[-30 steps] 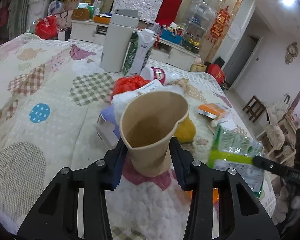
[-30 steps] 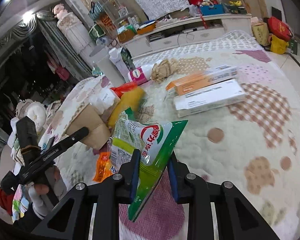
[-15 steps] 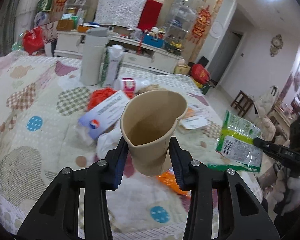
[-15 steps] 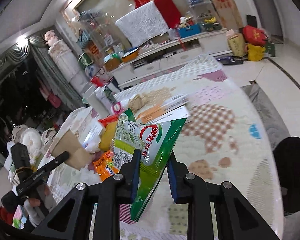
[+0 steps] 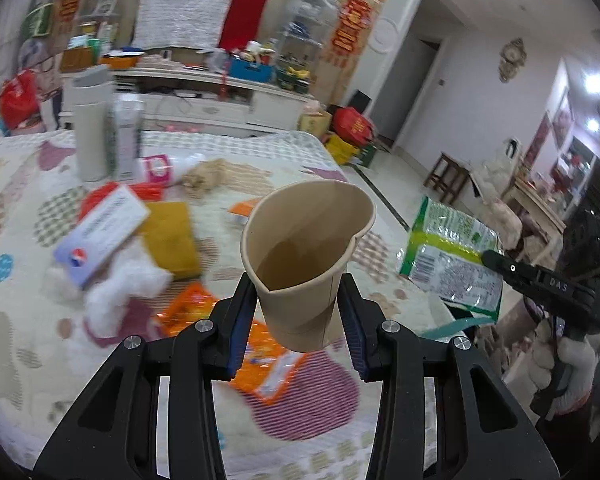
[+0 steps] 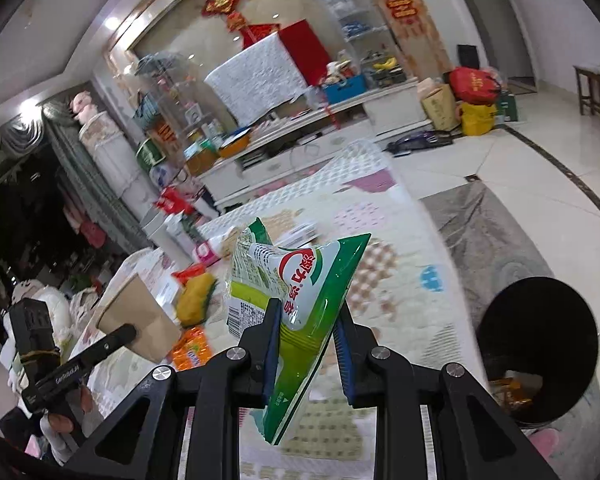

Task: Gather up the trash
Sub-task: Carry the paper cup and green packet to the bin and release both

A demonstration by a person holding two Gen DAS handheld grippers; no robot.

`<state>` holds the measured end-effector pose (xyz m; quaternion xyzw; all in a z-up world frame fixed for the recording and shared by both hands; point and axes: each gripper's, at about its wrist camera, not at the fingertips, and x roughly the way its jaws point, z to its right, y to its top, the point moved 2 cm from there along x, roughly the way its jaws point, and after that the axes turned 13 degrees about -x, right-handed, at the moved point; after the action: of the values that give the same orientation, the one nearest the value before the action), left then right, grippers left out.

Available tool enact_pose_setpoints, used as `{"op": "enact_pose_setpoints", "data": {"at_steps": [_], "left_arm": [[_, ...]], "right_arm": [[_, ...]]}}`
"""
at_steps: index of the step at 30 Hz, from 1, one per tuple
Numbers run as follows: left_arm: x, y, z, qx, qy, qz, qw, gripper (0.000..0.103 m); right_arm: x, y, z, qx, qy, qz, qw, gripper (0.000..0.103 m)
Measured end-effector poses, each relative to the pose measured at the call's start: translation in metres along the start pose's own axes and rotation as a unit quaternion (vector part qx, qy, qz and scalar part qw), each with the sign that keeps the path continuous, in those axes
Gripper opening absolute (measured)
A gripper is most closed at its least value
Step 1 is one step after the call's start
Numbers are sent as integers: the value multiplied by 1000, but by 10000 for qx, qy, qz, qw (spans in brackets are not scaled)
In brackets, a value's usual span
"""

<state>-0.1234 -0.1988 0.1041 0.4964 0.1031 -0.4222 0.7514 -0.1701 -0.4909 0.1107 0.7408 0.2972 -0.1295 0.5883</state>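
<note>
Fingers of the left gripper pinch a squashed paper cup, mouth tilted up and away. Right gripper clamps a green snack bag, long axis slanting upward. Only its view shows the black bin, down to the right.

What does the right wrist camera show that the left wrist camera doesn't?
Only the right wrist view shows the black bin on the floor beside the quilt, with some trash already inside. Only the left wrist view shows the clock on the wall and the stool. Both show the paper cup clamped in the left gripper and the green bag clamped in the right gripper.
</note>
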Motion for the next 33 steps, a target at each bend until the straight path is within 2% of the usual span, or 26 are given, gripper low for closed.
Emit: {"op": "enact_pose_setpoints", "data": {"at_steps": [7, 13, 17, 23, 28, 29, 30, 31, 33], "left_arm": [[36, -15, 59, 306, -347, -362, 9983, 39], [78, -39, 122, 653, -663, -802, 9924, 39], [105, -53, 161, 798, -884, -1071, 9871, 39], [149, -70, 206, 835, -1073, -1478, 9796, 39], [180, -79, 226, 749, -1140, -1608, 9775, 42], [185, -81, 227, 714, -1171, -1650, 9767, 50], [188, -82, 229, 685, -1172, -1675, 9765, 60], [192, -84, 229, 653, -1127, -1692, 9769, 63], [194, -86, 227, 643, -1102, -1745, 9764, 63]], "right_arm": [[-27, -5, 42, 233, -524, 121, 9983, 24], [-53, -19, 87, 362, -1331, 113, 9904, 24], [-67, -36, 119, 469, -1864, -14, 9814, 24], [-75, -57, 163, 736, -2297, -267, 9701, 24], [-72, -64, 183, 787, -2583, -434, 9619, 25], [-71, -66, 187, 815, -2607, -452, 9609, 27], [-69, -67, 190, 851, -2627, -480, 9599, 39], [-66, -68, 192, 880, -2632, -534, 9592, 51], [-63, -70, 191, 872, -2542, -565, 9616, 51]]}}
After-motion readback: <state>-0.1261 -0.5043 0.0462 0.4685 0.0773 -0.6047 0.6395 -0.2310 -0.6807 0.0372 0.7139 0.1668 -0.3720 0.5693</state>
